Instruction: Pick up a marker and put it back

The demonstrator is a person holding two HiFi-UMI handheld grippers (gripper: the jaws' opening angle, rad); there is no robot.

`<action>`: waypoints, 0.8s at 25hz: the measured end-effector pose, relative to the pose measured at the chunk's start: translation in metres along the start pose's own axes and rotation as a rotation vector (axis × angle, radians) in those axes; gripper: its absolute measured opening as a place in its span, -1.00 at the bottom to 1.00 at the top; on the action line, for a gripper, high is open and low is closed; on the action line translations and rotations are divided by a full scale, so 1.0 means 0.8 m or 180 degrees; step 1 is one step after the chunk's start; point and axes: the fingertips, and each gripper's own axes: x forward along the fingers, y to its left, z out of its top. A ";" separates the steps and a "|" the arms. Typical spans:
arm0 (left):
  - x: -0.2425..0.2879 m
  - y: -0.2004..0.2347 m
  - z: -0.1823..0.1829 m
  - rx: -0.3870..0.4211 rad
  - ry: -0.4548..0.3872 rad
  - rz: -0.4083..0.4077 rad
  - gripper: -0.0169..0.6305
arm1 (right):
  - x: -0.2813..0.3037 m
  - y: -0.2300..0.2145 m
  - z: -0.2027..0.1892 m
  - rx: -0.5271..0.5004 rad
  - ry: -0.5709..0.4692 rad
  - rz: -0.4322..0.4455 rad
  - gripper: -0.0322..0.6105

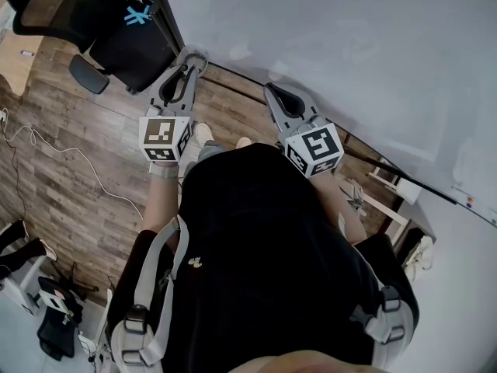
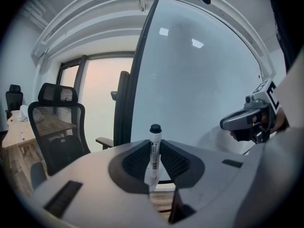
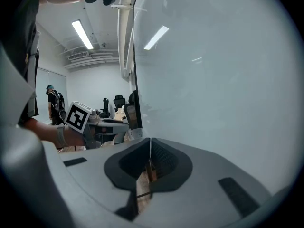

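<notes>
The marker point(image 2: 153, 151) is held between the jaws of the left gripper point(image 1: 192, 59), clamped about its middle. Its black cap projects beyond the jaw tips and its white barrel runs back into the throat. The jaws of the right gripper point(image 3: 150, 145) are drawn together with nothing between them. That gripper is held off to the right of the left jaws, apart from the marker. Ahead of both sets of jaws stands the whiteboard point(image 1: 334, 45), and a chair point(image 2: 57, 127) is seen to the left of the left jaws. The main risk is judged to be a slip. The barrel is round and smooth and is pinched along a narrow line, so it could be twisted or levered out if the cap were knocked against the whiteboard. The marker could also be dropped to the floor if the jaws were let apart before it was supported from below. A misplaced return is likely as well, since the resting place cannot be made out from here. No counter is in view. As for containers, no tray, cup or holder can be identified with confidence near either set of jaws, so nothing can be said of contents.
</notes>
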 end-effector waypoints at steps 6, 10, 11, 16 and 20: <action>0.007 0.002 -0.014 -0.0010 0.0077 0.0017 -0.72 | 0.000 -0.002 -0.001 -0.0005 0.0025 -0.0009 -0.85; 0.010 0.003 -0.023 -0.0001 0.0141 0.0028 -0.72 | 0.002 -0.001 0.000 -0.0014 0.0036 -0.0006 -0.85; 0.011 0.003 -0.025 0.0000 0.0157 0.0029 -0.72 | 0.001 -0.001 0.000 -0.0014 0.0037 -0.0006 -0.85; 0.012 0.003 -0.029 0.0003 0.0173 0.0041 -0.72 | 0.001 -0.003 -0.001 -0.0008 0.0040 -0.0013 -0.85; 0.013 0.002 -0.029 -0.0003 0.0184 0.0051 -0.72 | 0.000 -0.003 -0.001 -0.0011 0.0042 -0.0014 -0.85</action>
